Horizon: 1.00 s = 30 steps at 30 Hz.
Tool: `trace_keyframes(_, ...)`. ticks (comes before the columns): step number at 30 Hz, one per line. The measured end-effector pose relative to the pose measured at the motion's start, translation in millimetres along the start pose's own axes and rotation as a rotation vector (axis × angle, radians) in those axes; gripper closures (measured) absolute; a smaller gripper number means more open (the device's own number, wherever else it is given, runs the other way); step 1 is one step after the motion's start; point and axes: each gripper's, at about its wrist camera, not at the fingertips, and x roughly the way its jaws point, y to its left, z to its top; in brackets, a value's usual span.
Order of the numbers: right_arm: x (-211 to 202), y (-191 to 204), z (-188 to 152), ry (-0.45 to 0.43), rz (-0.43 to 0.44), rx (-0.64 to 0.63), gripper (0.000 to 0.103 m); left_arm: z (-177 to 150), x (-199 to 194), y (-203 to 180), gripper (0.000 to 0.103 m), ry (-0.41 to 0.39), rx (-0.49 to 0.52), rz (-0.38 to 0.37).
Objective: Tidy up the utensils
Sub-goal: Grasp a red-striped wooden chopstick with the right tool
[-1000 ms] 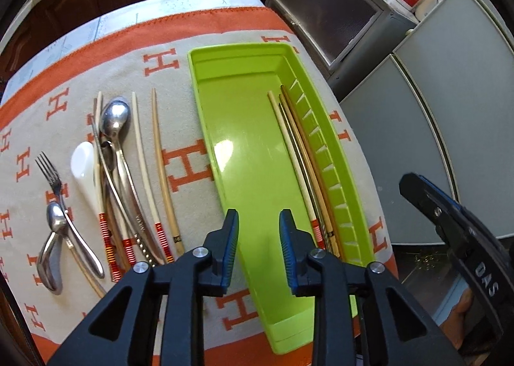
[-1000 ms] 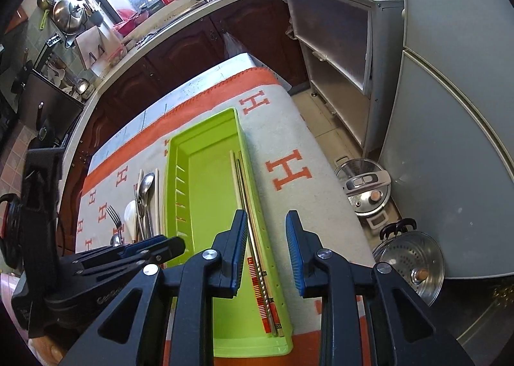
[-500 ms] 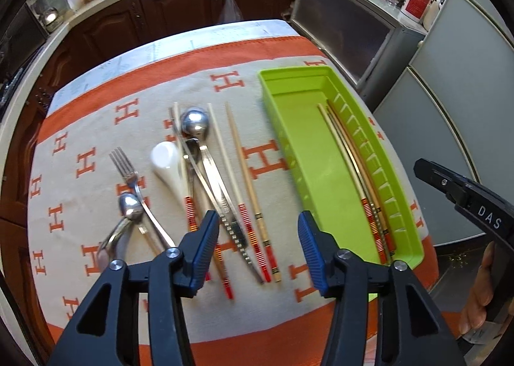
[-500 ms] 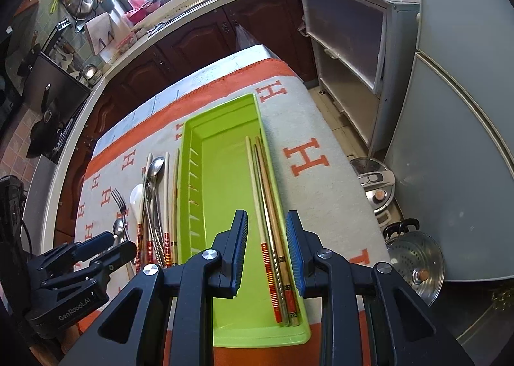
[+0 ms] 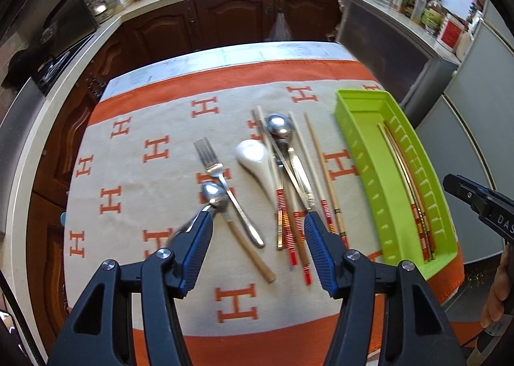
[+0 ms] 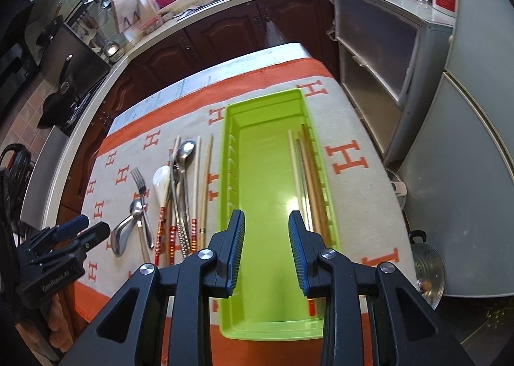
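A lime green tray [image 5: 369, 154] [image 6: 231, 205] lies on the right of the cloth with several chopsticks [image 5: 404, 173] [image 6: 308, 173] along its right side. Left of it lie a fork [image 5: 215, 170] [image 6: 138, 181], a white ceramic spoon [image 5: 257, 160] [image 6: 162, 181], metal spoons [image 5: 279, 126] [image 6: 186, 150] and loose chopsticks [image 5: 323, 170] [image 6: 205, 186]. My left gripper [image 5: 258, 237] is open and empty above the loose utensils. My right gripper [image 6: 266, 244] is open and empty above the tray's near end.
An orange and beige cloth [image 5: 154, 179] with H marks covers the table. Kitchen counters and dark cabinets [image 5: 231, 19] stand behind. A grey fridge [image 6: 475, 141] stands to the right, with pots [image 6: 429, 272] on the floor.
My left gripper has moved left from over the tray to over the loose utensils and opened wider. My right gripper has shifted over the tray and opened wider.
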Motion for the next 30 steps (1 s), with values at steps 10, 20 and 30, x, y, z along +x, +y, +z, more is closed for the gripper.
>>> trace_keyframes(10,12,43,1,0.05,0.067,-0.07,0.073,-5,5,32,0.045,0.012,-0.057,-0.017)
trace_keyframes(20,65,92,21,0.178,0.134,-0.091,0.081,4,21,39,0.045,0.021,-0.055,-0.043)
trace_keyframes(30,145,110,42,0.302,0.042,-0.052,0.087,8,38,60,0.045,0.035,-0.104,-0.072)
